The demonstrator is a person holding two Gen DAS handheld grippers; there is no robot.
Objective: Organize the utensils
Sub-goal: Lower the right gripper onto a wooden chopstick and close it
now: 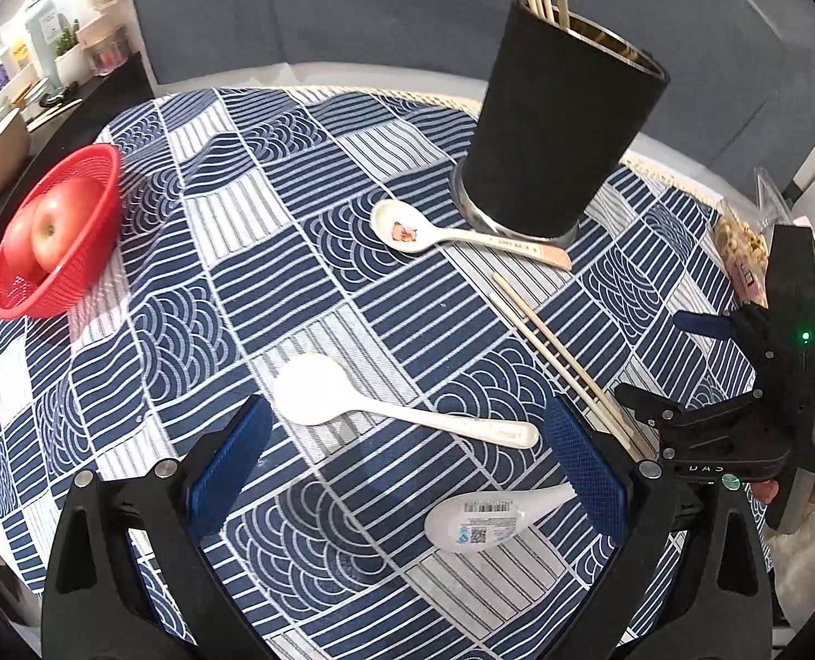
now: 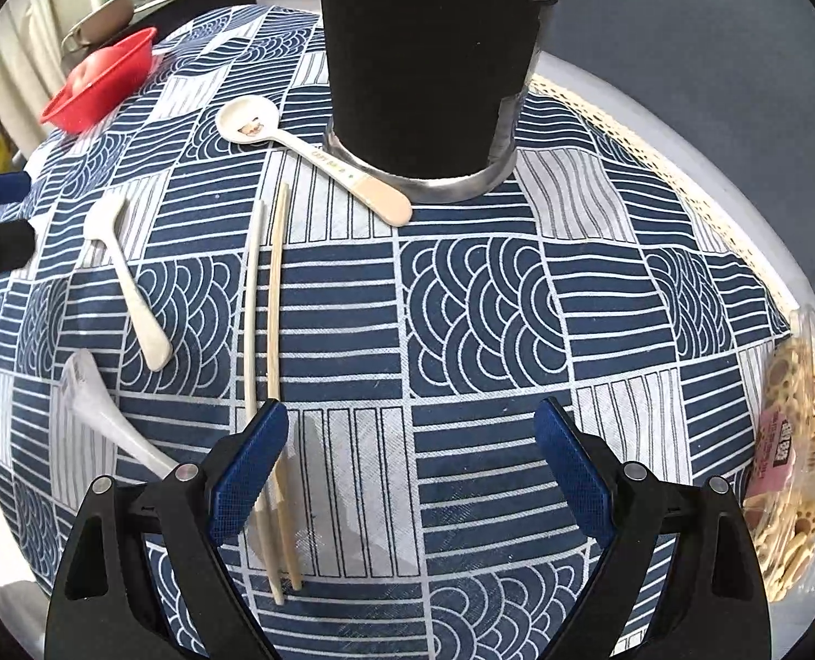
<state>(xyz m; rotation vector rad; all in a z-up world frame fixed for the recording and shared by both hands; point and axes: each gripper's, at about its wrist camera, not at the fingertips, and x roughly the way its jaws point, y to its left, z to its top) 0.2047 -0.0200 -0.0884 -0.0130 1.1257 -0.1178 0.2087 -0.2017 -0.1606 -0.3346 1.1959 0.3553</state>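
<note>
Hovering wide open and empty, right gripper [image 2: 410,473] has chopsticks [image 2: 273,341] touching its left finger [image 2: 248,467]. Left gripper [image 1: 407,462], also wide, has plain spoon [image 1: 374,401] between its fingers; holder [image 1: 556,126] beyond.

Left gripper [image 1: 407,467] and right gripper [image 2: 410,467], both angled steeply downward, fingers wide apart.
</note>
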